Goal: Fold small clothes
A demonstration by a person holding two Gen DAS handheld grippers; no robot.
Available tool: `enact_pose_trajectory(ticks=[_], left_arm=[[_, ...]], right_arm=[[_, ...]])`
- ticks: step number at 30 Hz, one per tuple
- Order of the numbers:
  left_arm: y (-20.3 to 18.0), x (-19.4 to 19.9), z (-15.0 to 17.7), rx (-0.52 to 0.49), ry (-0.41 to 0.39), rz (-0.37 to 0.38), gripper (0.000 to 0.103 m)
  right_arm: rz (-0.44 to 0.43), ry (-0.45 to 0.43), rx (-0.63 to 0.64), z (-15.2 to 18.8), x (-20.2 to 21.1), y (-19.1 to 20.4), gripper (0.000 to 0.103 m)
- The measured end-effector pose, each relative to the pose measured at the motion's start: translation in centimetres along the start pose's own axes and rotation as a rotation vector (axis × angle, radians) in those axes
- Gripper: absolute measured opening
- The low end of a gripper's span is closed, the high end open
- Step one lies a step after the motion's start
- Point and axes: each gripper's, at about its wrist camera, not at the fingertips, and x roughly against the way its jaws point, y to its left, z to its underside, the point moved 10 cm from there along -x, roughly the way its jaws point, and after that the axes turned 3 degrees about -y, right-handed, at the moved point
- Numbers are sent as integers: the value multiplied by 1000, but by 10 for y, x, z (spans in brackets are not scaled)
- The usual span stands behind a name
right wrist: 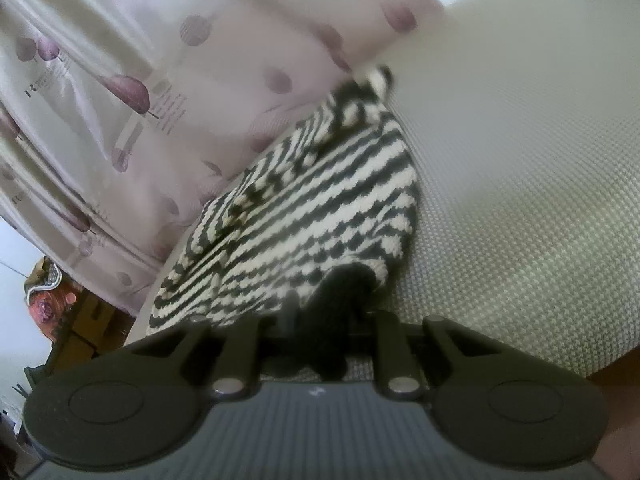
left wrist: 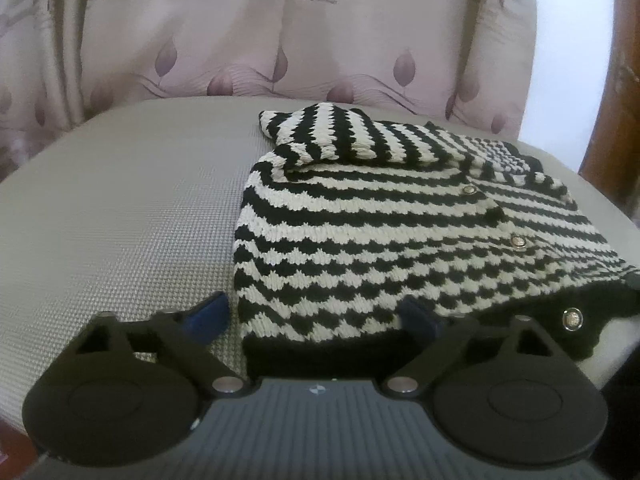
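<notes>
A small black-and-white striped knit cardigan (left wrist: 380, 232) with metal buttons lies on a grey textured surface (left wrist: 120, 220), one sleeve folded across its top. My left gripper (left wrist: 316, 316) is open, its blue-padded fingers straddling the black hem at the near left corner. In the right wrist view the cardigan (right wrist: 312, 208) hangs lifted and bunched. My right gripper (right wrist: 328, 316) is shut on its black hem edge.
A pink leaf-print curtain (left wrist: 280, 40) hangs behind the surface and also shows in the right wrist view (right wrist: 120, 100). A brown wooden post (left wrist: 616, 100) stands at the far right. Bare grey surface (right wrist: 520, 200) extends to the right of the cardigan.
</notes>
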Motion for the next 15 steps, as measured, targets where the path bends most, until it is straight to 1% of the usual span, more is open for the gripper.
enact_pose_trajectory(ticks=[1, 2, 4, 6, 8, 9, 10, 11, 13, 14, 15], left_arm=[[0, 1, -1, 1, 0, 3, 58], [2, 1, -2, 4, 2, 3, 53], [6, 2, -3, 31, 10, 11, 29], [12, 2, -5, 75, 19, 25, 24], [16, 1, -6, 108, 29, 55, 24], [16, 1, -6, 107, 33, 68, 24], [16, 1, -7, 100, 40, 79, 26], [16, 0, -7, 97, 47, 92, 30], [13, 0, -8, 100, 55, 132, 48], [11, 0, -9, 98, 58, 153, 54], [8, -1, -9, 91, 60, 173, 65]], right_arm=[[3, 1, 5, 0, 0, 1, 18], [4, 3, 4, 0, -1, 1, 18], [-3, 4, -10, -1, -1, 0, 18], [-12, 6, -30, -1, -1, -2, 18], [-22, 11, -50, -1, -1, -4, 18], [-29, 16, -63, -2, -1, -5, 18], [-39, 25, -77, -2, -1, -6, 18], [-53, 37, -103, -2, -1, -8, 18], [-76, 39, -167, -3, 0, -12, 23], [-90, 40, -194, -4, 1, -13, 25], [-102, 39, -214, -6, 1, -14, 27]])
